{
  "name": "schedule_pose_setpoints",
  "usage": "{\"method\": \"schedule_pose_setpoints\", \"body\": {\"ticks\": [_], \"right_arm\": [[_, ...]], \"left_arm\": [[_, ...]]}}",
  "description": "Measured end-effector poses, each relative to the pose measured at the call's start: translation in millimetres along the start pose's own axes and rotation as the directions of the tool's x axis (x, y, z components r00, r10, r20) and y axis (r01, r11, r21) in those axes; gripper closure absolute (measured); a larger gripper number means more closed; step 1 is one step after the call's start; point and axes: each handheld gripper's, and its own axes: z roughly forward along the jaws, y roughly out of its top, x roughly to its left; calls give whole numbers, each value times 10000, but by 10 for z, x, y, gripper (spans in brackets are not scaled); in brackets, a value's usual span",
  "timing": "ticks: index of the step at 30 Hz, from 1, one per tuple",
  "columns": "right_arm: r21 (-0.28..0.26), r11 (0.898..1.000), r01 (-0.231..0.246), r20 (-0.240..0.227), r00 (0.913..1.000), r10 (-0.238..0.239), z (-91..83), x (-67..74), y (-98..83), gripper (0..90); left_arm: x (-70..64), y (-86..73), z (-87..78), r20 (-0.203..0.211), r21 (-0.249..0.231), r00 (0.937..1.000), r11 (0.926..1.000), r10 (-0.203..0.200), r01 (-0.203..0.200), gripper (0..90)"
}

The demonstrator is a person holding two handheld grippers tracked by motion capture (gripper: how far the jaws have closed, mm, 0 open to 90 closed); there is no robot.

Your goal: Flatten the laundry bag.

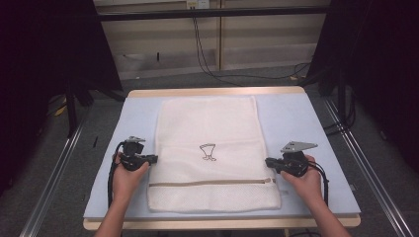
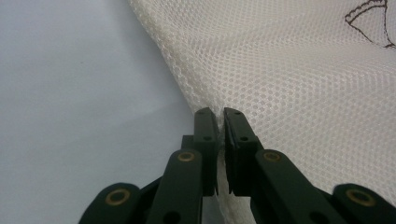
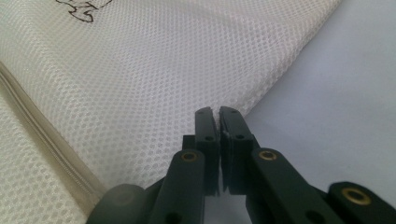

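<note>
While the table (image 1: 296,123) sits steady under its pale blue cover, the big white mesh laundry bag (image 1: 207,128) lies flat on it, long axis running away from the person, zipper (image 1: 212,182) crossing near the close end. Small brown drawing (image 1: 208,151) in the middle. Now the grip: left gripper (image 1: 153,159) has its jaws pressed together on the bag's left edge (image 2: 208,105), mesh pinched between them. Right gripper (image 1: 268,161) mirrors it, jaws clamped on the right edge (image 3: 233,105). Both bite just beyond the zipper, directly opposite each other across the bag's width, neither nearer. Looks set for a lift and fold along that line.
</note>
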Motion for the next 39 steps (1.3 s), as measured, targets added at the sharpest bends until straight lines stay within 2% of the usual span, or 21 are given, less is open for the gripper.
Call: {"method": "schedule_pose_setpoints", "body": {"ticks": [7,12,13,15,21,25,27,29,32,34,37,38,39], "right_arm": [[33,10000,-18,-44,10000,18,1,1,-4,866],[68,10000,21,-84,10000,-20,-15,31,-4,866],[78,10000,35,-56,10000,-34,-20,41,-6,865],[99,9999,87,-60,9999,-86,-19,52,-11,863],[162,9997,169,-41,9998,-169,-22,79,-26,858],[102,9995,290,58,9996,-291,-19,88,-29,805],[-53,9990,453,239,9987,-452,-58,97,-27,779],[-319,9970,711,507,9963,-694,-139,109,-24,781],[-559,9949,835,296,9962,-820,-264,115,-60,892],[-435,9955,846,62,9964,-844,-311,139,-112,900],[-229,9958,887,-329,9954,-895,-338,184,-199,900],[-212,9955,925,-412,9948,-933,-338,191,-210,900],[-213,9956,908,-454,9948,-917,-336,201,-215,900]], "left_arm": [[8,-6,-1,24,32,10000,10000,-20,20,849],[11,-11,-5,7,-23,9998,9998,-181,181,849],[19,-12,-11,28,82,10000,9999,-85,84,849],[19,-14,-1,22,29,9999,9999,-166,166,849],[35,-3,14,-63,25,9999,10000,-79,79,848],[43,-7,15,6,-46,9998,9998,-198,198,844],[57,-12,-1,33,-99,9998,9998,-198,198,816],[65,-19,-15,81,-195,9993,9991,-367,369,784],[56,-11,-46,61,-243,9996,9993,-275,276,739],[45,-6,-55,43,-331,9995,9990,-308,309,660],[-9,4,-62,21,-342,9997,9991,-262,262,599],[-19,9,-65,-18,-279,9999,9995,-135,134,578],[-36,11,-59,103,-310,9996,9992,-257,260,557]]}}
